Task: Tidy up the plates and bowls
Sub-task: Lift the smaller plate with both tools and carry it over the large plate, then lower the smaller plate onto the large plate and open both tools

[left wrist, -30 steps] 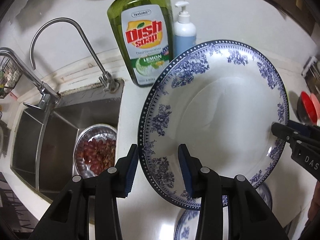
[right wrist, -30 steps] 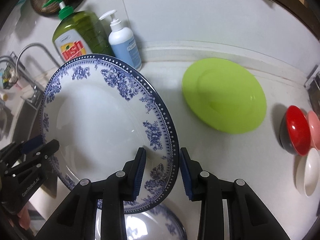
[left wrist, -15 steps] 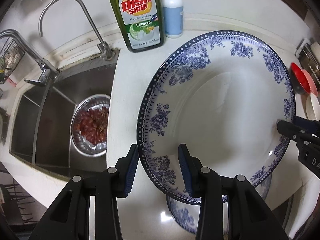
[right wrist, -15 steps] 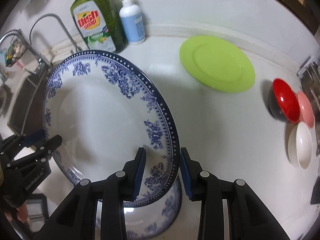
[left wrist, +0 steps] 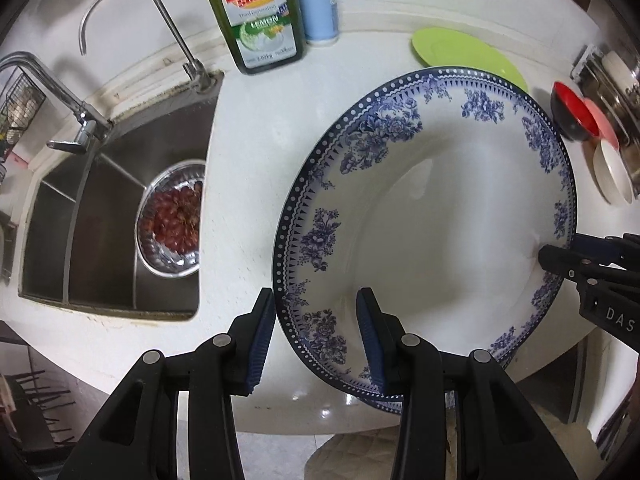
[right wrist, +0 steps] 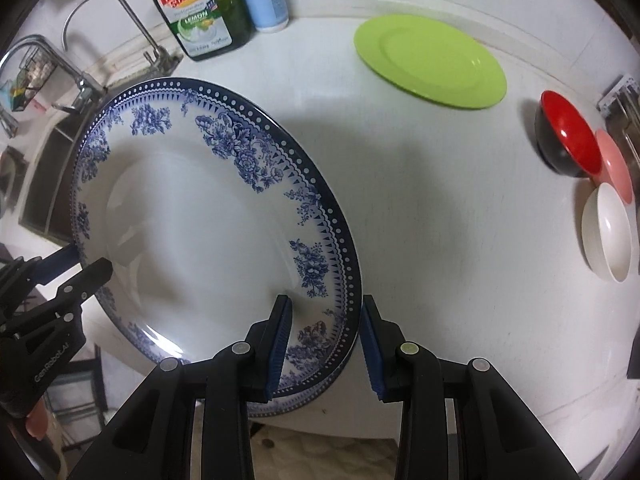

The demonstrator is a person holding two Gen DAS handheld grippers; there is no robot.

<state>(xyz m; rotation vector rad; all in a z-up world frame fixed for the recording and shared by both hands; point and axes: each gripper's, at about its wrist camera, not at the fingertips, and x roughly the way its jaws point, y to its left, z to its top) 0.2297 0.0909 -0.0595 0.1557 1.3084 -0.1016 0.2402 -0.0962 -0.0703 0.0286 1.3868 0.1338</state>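
Currently the blue-patterned plate is held in the air over the counter, tilted, its rim pinched by both the left gripper and the right gripper, jaws narrow on opposite edges. Risk: a glazed rim could slip if either side loosens, dropping onto the second patterned plate below.

Plates — two blue-patterned, one green; three bowls; two bottles — two faucets.
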